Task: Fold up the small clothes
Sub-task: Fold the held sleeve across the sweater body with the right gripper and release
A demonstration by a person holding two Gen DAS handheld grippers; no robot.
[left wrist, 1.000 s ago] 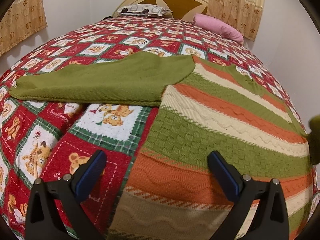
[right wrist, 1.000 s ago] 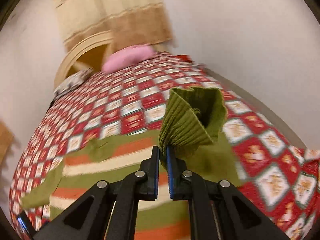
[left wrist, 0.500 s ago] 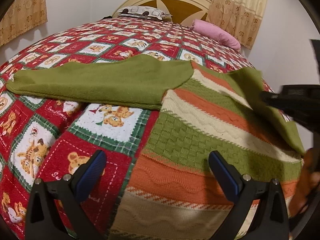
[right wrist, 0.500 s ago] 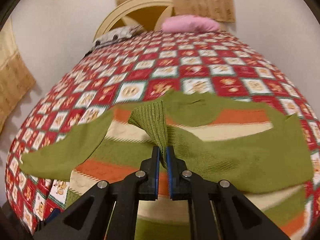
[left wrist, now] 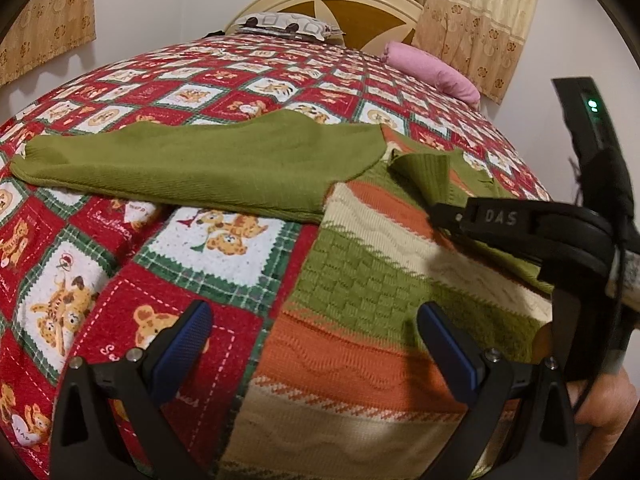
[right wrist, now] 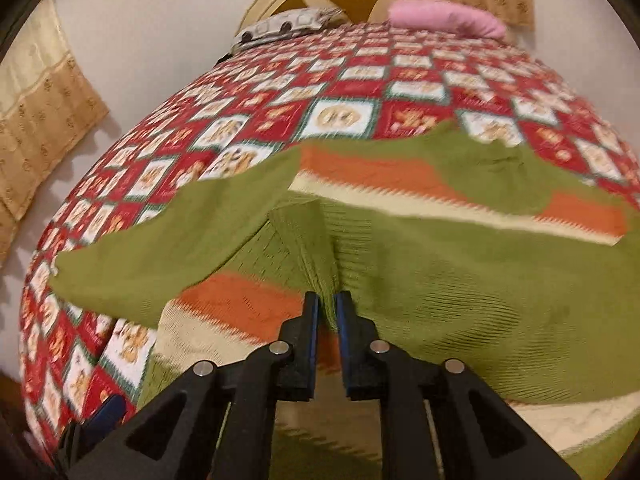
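bed: a red, white and green patchwork quilt with bear pictures [left wrist: 208,236] covers the whole bed and holds everything else.
sweater: a small knitted sweater in green, orange and cream stripes [left wrist: 360,344] lies flat on the near right part of the quilt, its hem toward the viewer.
left sleeve: the plain green knitted left sleeve [left wrist: 192,164] lies stretched out to the left on the quilt, not yet folded in.
right sleeve: the plain green knitted right sleeve [right wrist: 460,280] is laid across the striped body, its ribbed cuff [right wrist: 316,264] near the middle; this fold looks all but done.
right gripper: the black two-finger right gripper with blue pads [right wrist: 327,312] is at the cuff; its jaws are opening, the cuff between them but loosening, so it reads as letting go.
left gripper: the black two-finger left gripper with blue pads [left wrist: 316,348] hovers spread wide above the sweater's near hem, holding nothing.
progress: early; one sleeve is in, and judging from the layout the left sleeve and the body folds remain.
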